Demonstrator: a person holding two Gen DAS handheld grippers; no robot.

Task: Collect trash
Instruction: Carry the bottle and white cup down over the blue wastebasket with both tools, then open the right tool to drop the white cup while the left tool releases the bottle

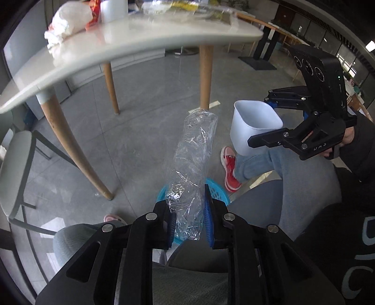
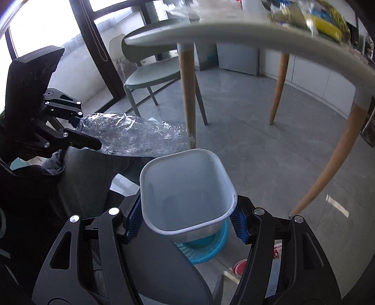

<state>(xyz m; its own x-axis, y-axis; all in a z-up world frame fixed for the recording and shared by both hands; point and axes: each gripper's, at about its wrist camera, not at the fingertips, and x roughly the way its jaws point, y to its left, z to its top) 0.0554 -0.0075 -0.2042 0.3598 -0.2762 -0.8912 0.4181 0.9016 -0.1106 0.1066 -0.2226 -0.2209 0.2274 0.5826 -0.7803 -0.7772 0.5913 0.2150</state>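
Grippers both clamped: left gripper (image 1: 188, 211) on crumpled clear plastic bottle (image 1: 192, 169), right gripper (image 2: 187, 218) on white tub (image 2: 187, 187), above blue basket (image 2: 206, 251).

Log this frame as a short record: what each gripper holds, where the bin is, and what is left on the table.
left gripper: shut on crumpled clear plastic bottle, which sticks out forward past the fingers
right gripper: shut on white plastic cup, empty, mouth facing the camera
blue basket: on the floor, below both held items
table: white top, wooden legs; still carries crumpled white paper, wrappers and other litter
release: not yet done for either item
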